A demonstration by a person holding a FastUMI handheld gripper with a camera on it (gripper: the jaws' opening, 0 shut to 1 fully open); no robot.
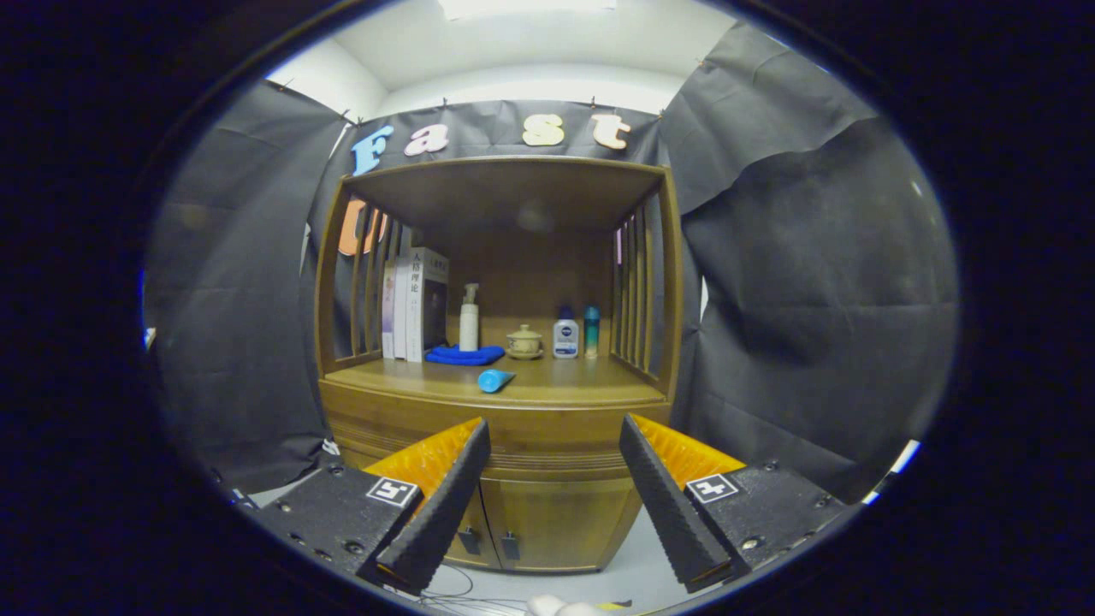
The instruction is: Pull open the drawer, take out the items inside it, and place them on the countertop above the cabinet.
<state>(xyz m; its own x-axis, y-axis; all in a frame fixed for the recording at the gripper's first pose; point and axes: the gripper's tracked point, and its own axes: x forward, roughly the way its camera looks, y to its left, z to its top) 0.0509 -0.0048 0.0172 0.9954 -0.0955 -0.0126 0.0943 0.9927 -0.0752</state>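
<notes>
While nothing is held between them, the fingers of the gripper (554,428) are spread wide apart, well short of the wooden cabinet (547,513). On its countertop (582,389), books (417,304), a white pump bottle (469,318), a blue cloth (464,354), a blue tube (495,380), a lidded cup (524,341) and two small bottles (565,335) are seen. The drawer (547,432), just below, is shut.

Your gripper (554,445) is held level, facing forward, with nothing between its jaws. The two fingers (445,505) stand wide apart, their ribbed black pads turned inward
</notes>
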